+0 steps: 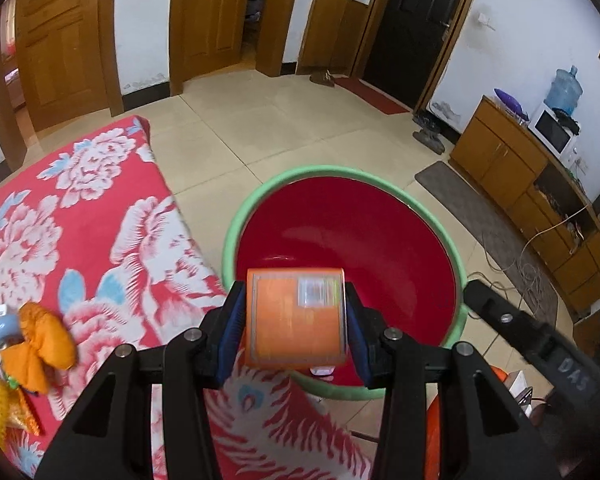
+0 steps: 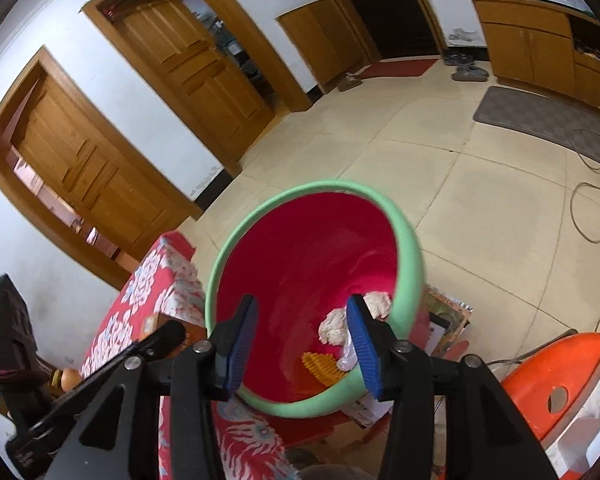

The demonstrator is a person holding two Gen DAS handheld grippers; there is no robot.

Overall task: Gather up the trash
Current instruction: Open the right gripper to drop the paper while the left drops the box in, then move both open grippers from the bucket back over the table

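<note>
Dropping trash into the red plastic bin with green rim (image 1: 342, 170).
Left gripper (image 1: 296, 320) clamps an orange cardboard box (image 1: 296, 316) above the bin's near edge: carry it further over the opening before releasing. Right gripper (image 2: 302, 344), jaws parted and empty, hangs over the bin.

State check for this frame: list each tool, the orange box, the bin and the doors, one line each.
left tool: shut on orange box
orange box: held above the bin's mouth
right tool: open, nothing between pads
bin: uncovered, some trash inside
wooden doors: ajar
</note>
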